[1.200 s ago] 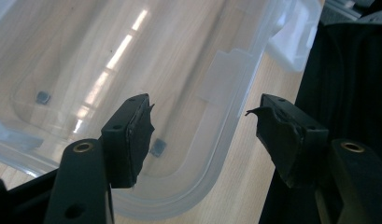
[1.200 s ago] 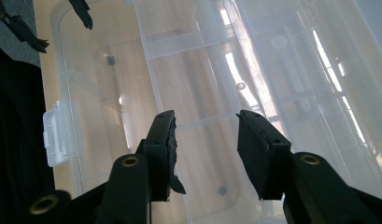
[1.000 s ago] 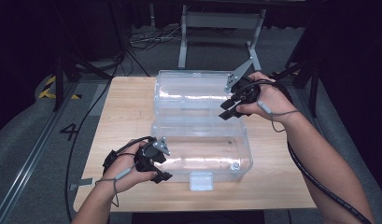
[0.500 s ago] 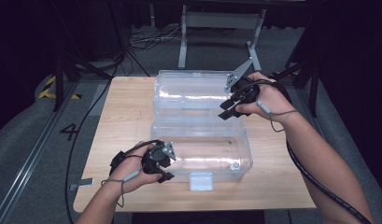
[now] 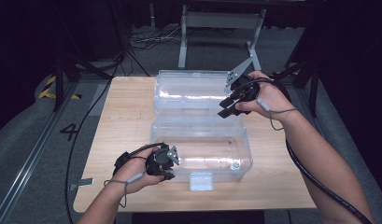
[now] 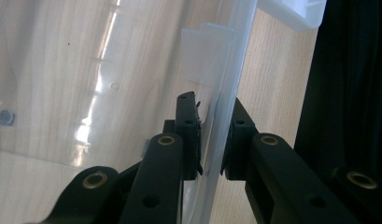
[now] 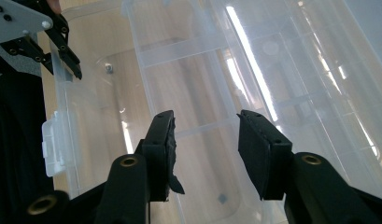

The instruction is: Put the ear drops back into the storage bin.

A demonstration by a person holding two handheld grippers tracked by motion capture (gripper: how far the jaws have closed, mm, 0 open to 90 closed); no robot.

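A light wooden table (image 5: 128,116) carries a clear plastic box (image 5: 202,149), which lies open with its lid (image 5: 198,95) flat on the far side. A white latch (image 5: 201,181) hangs at the near wall. Something small and grey (image 5: 81,183), maybe a tape piece, lies at the near left edge.

Left gripper (image 5: 166,164), held in the left hand (image 5: 132,170) near the person, is closing its jaws almost together, pads (image 6: 194,135) facing. Right gripper (image 5: 227,106), held in the right hand (image 5: 268,97) on an outstretched forearm, is hovering with jaws spread wide.
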